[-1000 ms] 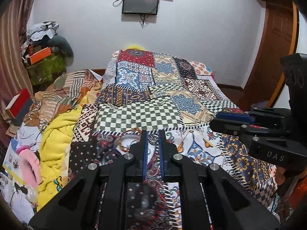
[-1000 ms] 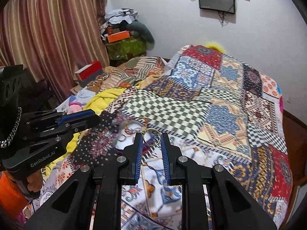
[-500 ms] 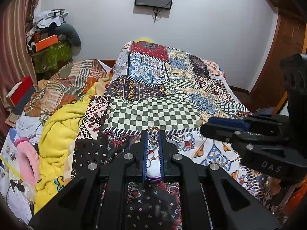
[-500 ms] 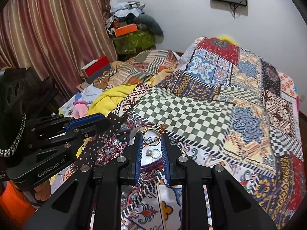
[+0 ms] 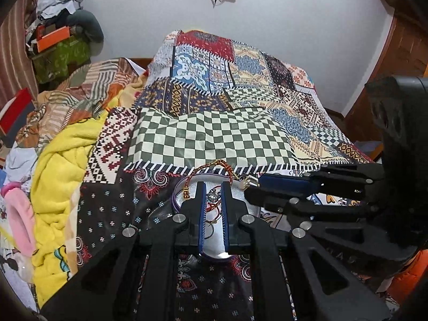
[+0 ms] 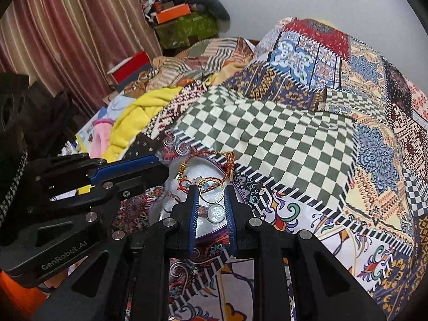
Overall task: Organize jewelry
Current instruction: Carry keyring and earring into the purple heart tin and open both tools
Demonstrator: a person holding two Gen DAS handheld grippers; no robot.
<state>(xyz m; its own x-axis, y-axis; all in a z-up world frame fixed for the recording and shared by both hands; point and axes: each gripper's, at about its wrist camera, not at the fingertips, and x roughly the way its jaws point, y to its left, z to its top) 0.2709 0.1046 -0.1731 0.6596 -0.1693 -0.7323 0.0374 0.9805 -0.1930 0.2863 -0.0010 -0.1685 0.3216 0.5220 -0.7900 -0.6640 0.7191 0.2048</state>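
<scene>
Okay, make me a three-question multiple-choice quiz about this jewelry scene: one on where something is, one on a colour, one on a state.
1. Where does the round silver tray sit?
A. on the patchwork bedspread
B. on a shelf
C. on the floor

2. What colour is the thin wire bangle between the right claw fingers?
A. green
B. gold
C. black

3. What is the left claw holding?
A. a book
B. a necklace
C. nothing

Answers:
1 A: patterned fabric surrounds the tray.
2 B: it shines yellow-gold.
3 C: its fingers stand apart over the tray.
</scene>
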